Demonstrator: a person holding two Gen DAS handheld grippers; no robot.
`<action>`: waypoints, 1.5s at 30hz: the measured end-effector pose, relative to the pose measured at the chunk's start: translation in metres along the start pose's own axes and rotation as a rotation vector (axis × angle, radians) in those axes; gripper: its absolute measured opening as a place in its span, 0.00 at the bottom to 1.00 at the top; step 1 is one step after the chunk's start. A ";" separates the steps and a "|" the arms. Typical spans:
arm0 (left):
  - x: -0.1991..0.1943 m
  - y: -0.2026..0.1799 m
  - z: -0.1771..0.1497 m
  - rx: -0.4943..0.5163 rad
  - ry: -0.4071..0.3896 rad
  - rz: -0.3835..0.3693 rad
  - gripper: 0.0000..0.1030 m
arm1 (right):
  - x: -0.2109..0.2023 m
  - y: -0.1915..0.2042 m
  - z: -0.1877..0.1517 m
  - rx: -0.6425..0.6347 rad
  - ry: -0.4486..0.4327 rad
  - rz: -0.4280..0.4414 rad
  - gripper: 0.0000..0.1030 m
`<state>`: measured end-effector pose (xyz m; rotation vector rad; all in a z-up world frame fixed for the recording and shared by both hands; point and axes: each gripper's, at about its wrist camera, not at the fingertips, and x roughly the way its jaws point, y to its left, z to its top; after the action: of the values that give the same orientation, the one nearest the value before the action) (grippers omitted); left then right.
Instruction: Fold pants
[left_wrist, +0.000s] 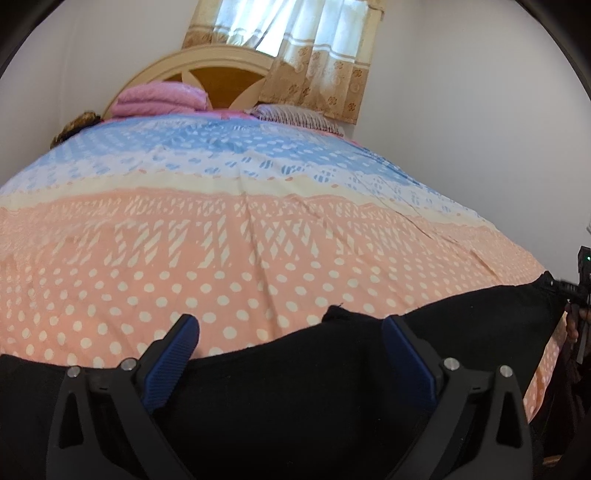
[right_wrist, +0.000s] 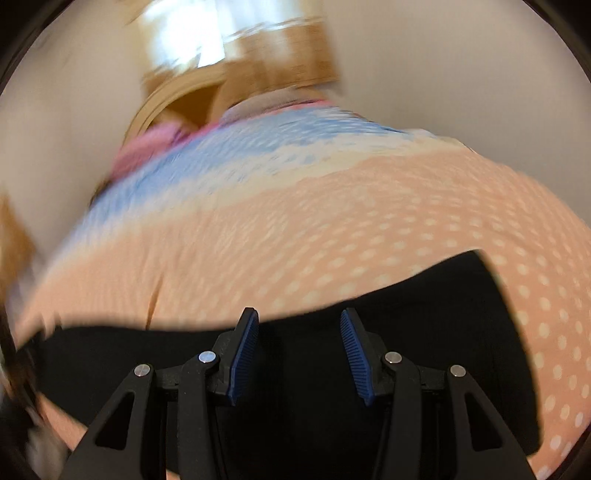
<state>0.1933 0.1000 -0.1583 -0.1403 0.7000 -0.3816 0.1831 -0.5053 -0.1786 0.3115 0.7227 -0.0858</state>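
Observation:
Black pants (left_wrist: 314, 369) lie flat across the near edge of a bed with a peach, cream and blue dotted sheet (left_wrist: 258, 221). My left gripper (left_wrist: 291, 328) is wide open and empty, its blue pads just above the pants' far edge. In the right wrist view, which is blurred by motion, the pants (right_wrist: 443, 314) spread under my right gripper (right_wrist: 299, 317), which is open with nothing between its pads. The right gripper (left_wrist: 576, 291) shows at the right end of the pants in the left wrist view.
A folded pink blanket (left_wrist: 159, 98) and a striped pillow (left_wrist: 295, 116) lie at the head of the bed by a wooden headboard (left_wrist: 207, 70). A curtained window (left_wrist: 295, 40) is behind. White walls flank the bed.

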 end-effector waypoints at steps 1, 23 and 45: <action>0.001 0.002 0.000 -0.014 0.004 0.002 0.99 | -0.002 -0.009 0.003 0.039 -0.008 0.002 0.47; -0.031 -0.011 -0.023 0.112 -0.016 0.262 1.00 | -0.011 0.105 -0.064 -0.328 0.021 0.045 0.56; -0.053 0.040 -0.043 0.054 0.086 0.473 1.00 | 0.023 0.270 -0.146 -0.634 0.089 0.126 0.57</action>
<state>0.1402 0.1570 -0.1690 0.0948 0.7817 0.0470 0.1564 -0.2028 -0.2293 -0.2474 0.7792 0.2754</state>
